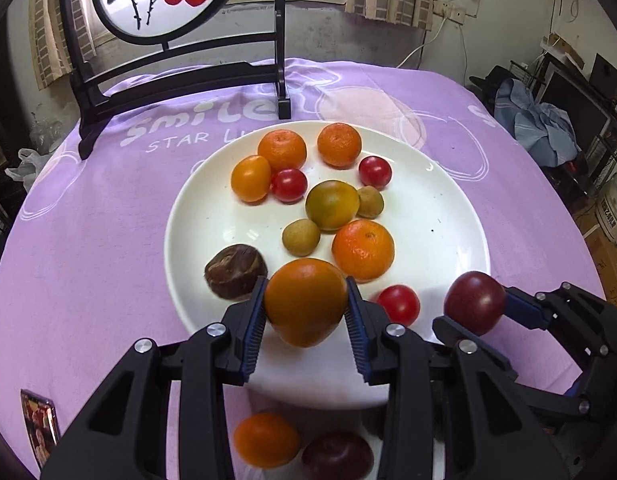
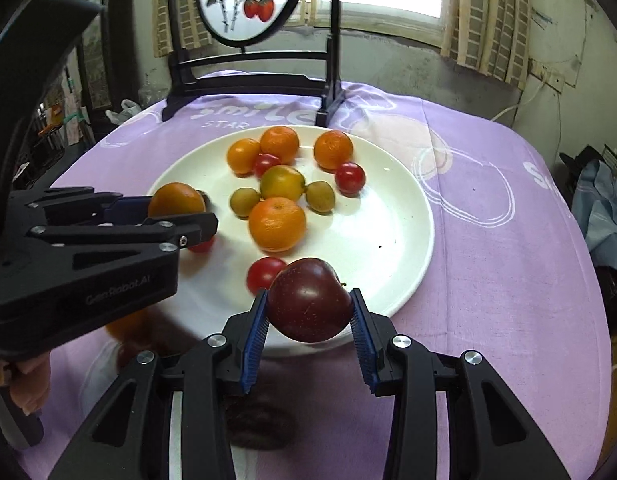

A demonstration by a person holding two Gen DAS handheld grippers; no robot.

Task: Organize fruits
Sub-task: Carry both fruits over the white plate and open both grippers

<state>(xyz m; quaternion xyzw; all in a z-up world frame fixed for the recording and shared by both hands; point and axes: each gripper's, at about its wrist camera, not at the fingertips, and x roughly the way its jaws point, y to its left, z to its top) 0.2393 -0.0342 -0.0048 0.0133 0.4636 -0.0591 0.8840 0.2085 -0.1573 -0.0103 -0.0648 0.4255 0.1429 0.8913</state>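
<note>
A white plate (image 1: 448, 216) on the purple cloth holds several oranges, red cherry tomatoes, small green-brown fruits and a dark brown fruit (image 1: 235, 271). My left gripper (image 1: 306, 300) is shut on an orange (image 1: 306, 300) above the plate's near rim; it also shows in the right wrist view (image 2: 176, 200). My right gripper (image 2: 310, 304) is shut on a dark red plum (image 2: 310, 300) above the plate's near edge, seen in the left wrist view (image 1: 474, 302) at the right. An orange (image 1: 266, 440) and a dark plum (image 1: 336, 456) show below my left gripper.
A black wooden stand (image 1: 180, 80) with a round painted screen stands at the table's far side. A small picture card (image 1: 38, 428) lies at the near left. Clutter and a blue cloth (image 1: 540, 120) sit beyond the table's right edge.
</note>
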